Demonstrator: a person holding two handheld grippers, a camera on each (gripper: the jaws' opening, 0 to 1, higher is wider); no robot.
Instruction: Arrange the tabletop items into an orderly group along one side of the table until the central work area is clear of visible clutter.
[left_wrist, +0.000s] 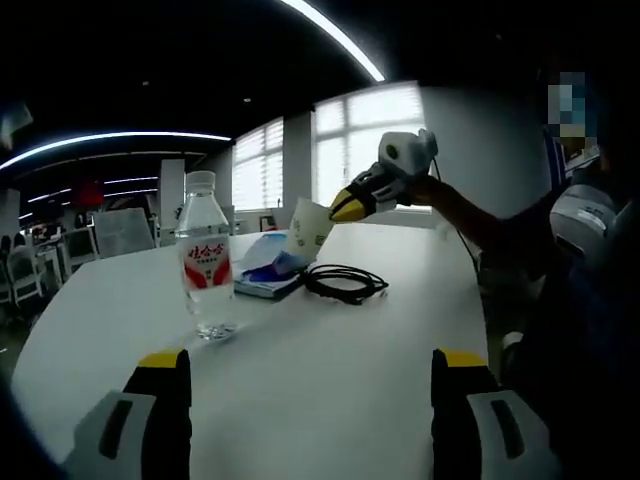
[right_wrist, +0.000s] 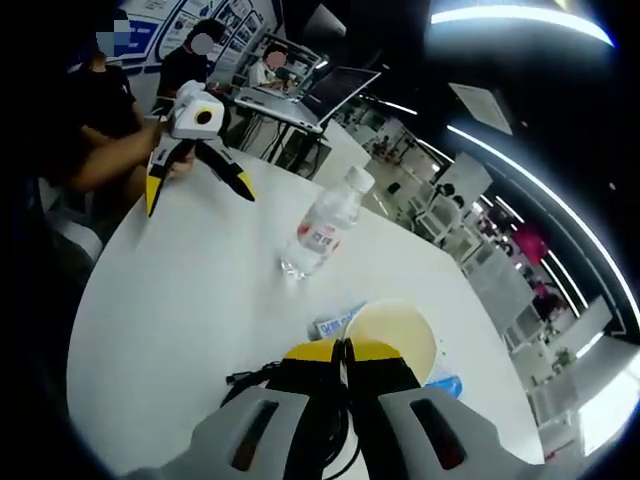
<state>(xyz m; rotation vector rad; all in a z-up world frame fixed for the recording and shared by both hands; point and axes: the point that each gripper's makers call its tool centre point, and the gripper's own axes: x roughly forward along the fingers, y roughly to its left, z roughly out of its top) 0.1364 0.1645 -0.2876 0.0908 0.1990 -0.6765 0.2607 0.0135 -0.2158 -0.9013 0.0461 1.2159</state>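
- Clutter not yet grouped: water bottle (left_wrist: 206, 258) standing upright near the middle of the counter (left_wrist: 330, 360), well apart from the other items.
- Further back toward the far edge, a loose cluster: blue-and-white booklet (left_wrist: 262, 276) lying flat, black cable (left_wrist: 343, 282) coiled just beside it, paper cup (left_wrist: 309, 229) above them.
- Right hand-held gripper (left_wrist: 352, 204) up at the cup, yellow tips pressed together on its rim; from the right gripper view, jaws (right_wrist: 342, 351) closed with the cup's edge pinched between them, cup mouth open and tilted toward the lens.
- Cup apparently lifted or tipped off the counter rather than resting flat; hard to tell which.
- Left hand-held gripper (left_wrist: 312, 372) low over the near edge, jaws wide apart, nothing between them, lined up roughly toward the bottle.
- Same gripper seen across the counter from the right gripper view, jaws splayed, held by a seated person's hand (right_wrist: 178, 165).
- Judged progress: early. One item in hand, none visibly lined up along a side.
- Left to do: place the cup, bring the bottle over, square up booklet and cable along one edge, leave the middle bare.
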